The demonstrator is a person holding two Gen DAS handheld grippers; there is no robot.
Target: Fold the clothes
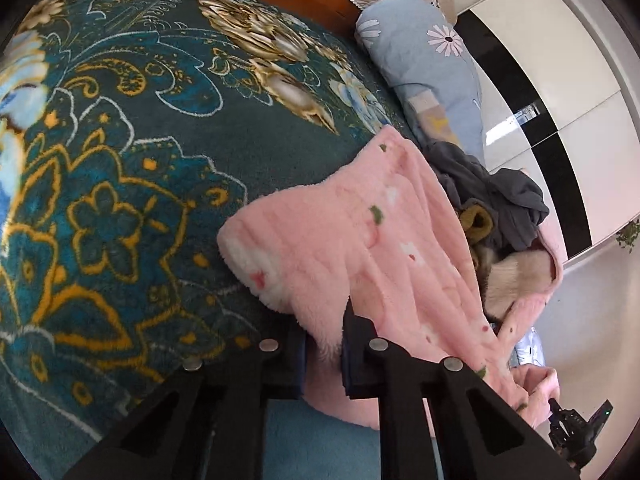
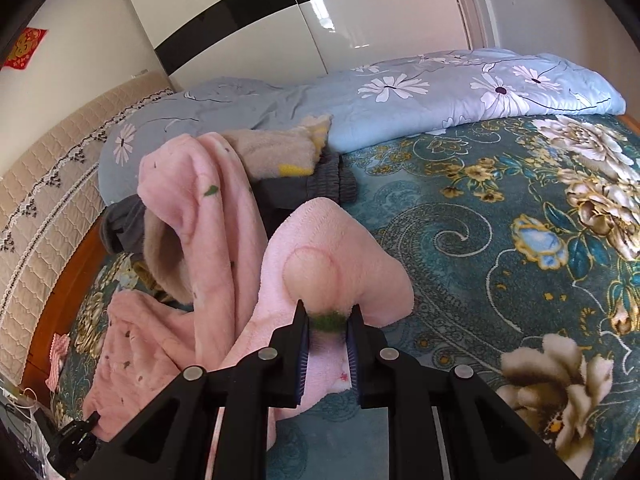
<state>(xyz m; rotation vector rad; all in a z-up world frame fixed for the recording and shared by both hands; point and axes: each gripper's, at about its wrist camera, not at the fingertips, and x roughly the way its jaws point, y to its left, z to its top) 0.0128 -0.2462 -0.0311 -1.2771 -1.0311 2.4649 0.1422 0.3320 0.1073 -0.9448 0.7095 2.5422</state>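
Note:
A fluffy pink garment (image 1: pixel 360 248) with small green and white prints hangs stretched above the teal floral blanket (image 1: pixel 120 160). My left gripper (image 1: pixel 324 344) is shut on one edge of it, pink fleece pinched between the blue pads. In the right wrist view the same pink garment (image 2: pixel 320 248) bunches up in front of my right gripper (image 2: pixel 328 320), which is shut on a fold with a green patch. The other gripper (image 2: pixel 76 436) shows at the lower left of that view, and at the lower right corner of the left wrist view sits the right gripper (image 1: pixel 576 424).
A heap of other clothes lies behind: a dark grey piece (image 2: pixel 312 188), a beige fleece (image 2: pixel 276 152) and a yellow item (image 1: pixel 476 220). A light blue daisy quilt (image 2: pixel 400 96) lies along the far side. A wooden bed frame (image 2: pixel 60 292) and glossy wardrobe doors (image 2: pixel 360 12) border the bed.

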